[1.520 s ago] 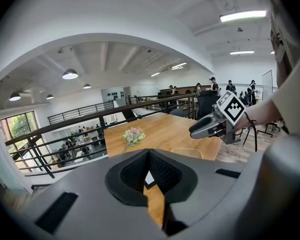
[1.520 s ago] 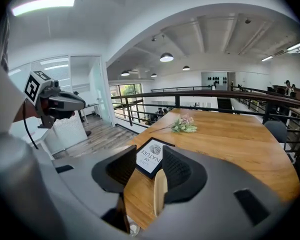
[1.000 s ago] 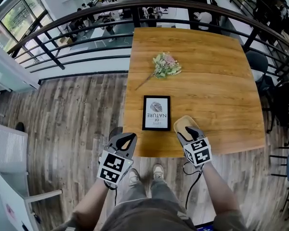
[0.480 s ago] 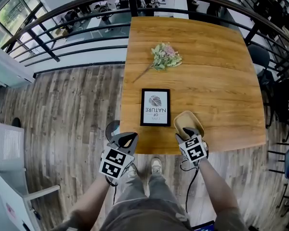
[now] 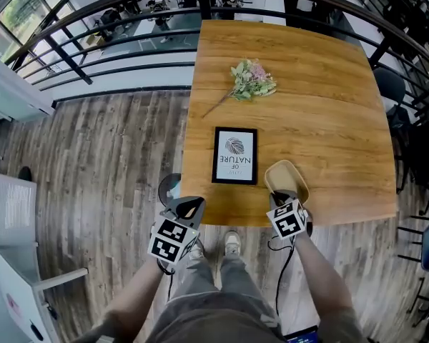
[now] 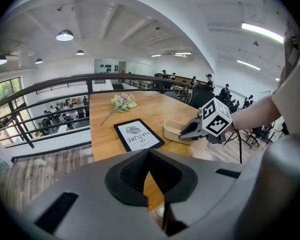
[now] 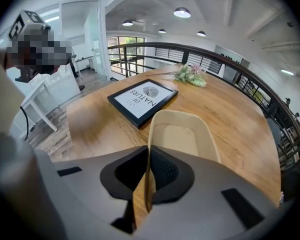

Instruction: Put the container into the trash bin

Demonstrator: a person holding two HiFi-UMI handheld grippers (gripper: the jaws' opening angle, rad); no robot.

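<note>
A beige oval container (image 5: 287,176) sits empty at the wooden table's (image 5: 329,120) near edge, right of a framed print. My right gripper (image 5: 282,199) reaches down onto its near end. In the right gripper view the container's (image 7: 182,134) thin near wall stands between the closing jaws of the right gripper (image 7: 147,156), and the pads press on it. My left gripper (image 5: 188,208) hangs shut and empty off the table's near left corner, above a dark round trash bin (image 5: 169,189) on the floor. The left gripper view shows the container (image 6: 175,129) with the right gripper (image 6: 188,132) on it.
A black-framed print (image 5: 235,155) lies left of the container and a small flower bunch (image 5: 253,80) lies farther back. A dark railing (image 5: 129,56) curves round the table's far side. My shoes (image 5: 232,244) stand on the plank floor below the table edge.
Both grippers have sunk lower. The right gripper's jaws, wide over the container's near end before, have closed onto its near wall.
</note>
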